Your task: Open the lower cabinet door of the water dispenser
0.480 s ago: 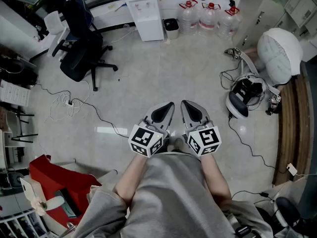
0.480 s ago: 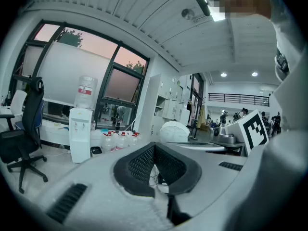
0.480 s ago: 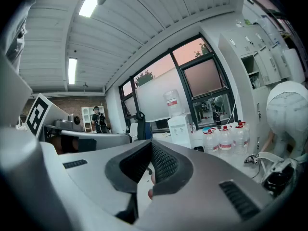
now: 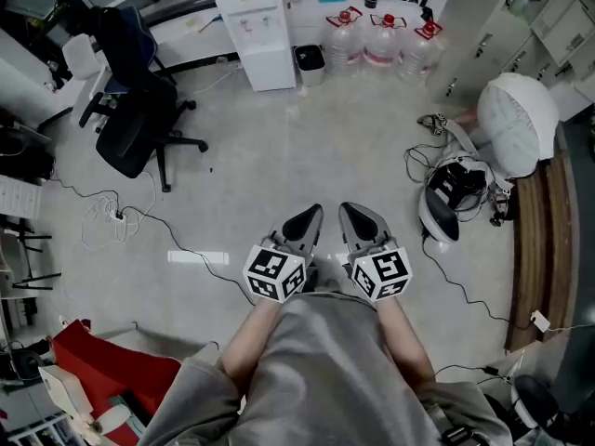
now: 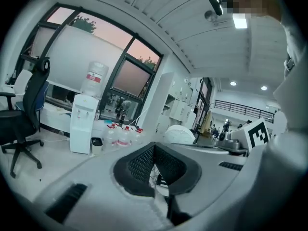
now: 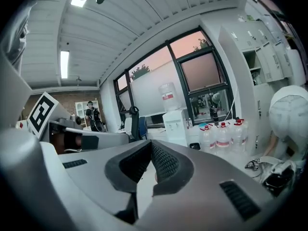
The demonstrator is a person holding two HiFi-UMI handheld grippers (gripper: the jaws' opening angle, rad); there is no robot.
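Observation:
The white water dispenser point(image 4: 253, 28) stands against the far wall, its lower cabinet door shut; the left gripper view shows the dispenser point(image 5: 82, 123) at left and the right gripper view shows the same dispenser point(image 6: 175, 122) near centre. Both grippers are held close to my body, far from it, pointing toward it. My left gripper point(image 4: 313, 211) has its jaws together with nothing between them, as in the left gripper point(image 5: 154, 145) view. My right gripper point(image 4: 346, 209) is likewise shut and empty, its tips meeting in the right gripper point(image 6: 151, 143) view.
Three large water bottles point(image 4: 383, 37) and a small bin point(image 4: 310, 63) stand right of the dispenser. A black office chair point(image 4: 130, 110) is at left, cables point(image 4: 139, 221) trail over the floor, a helmet-like device point(image 4: 451, 198) and white cushion point(image 4: 519, 124) lie at right.
The whole scene has shifted slightly in the head view: the dispenser sits a little further left and higher. Both grippers keep their pose, shut, side by side.

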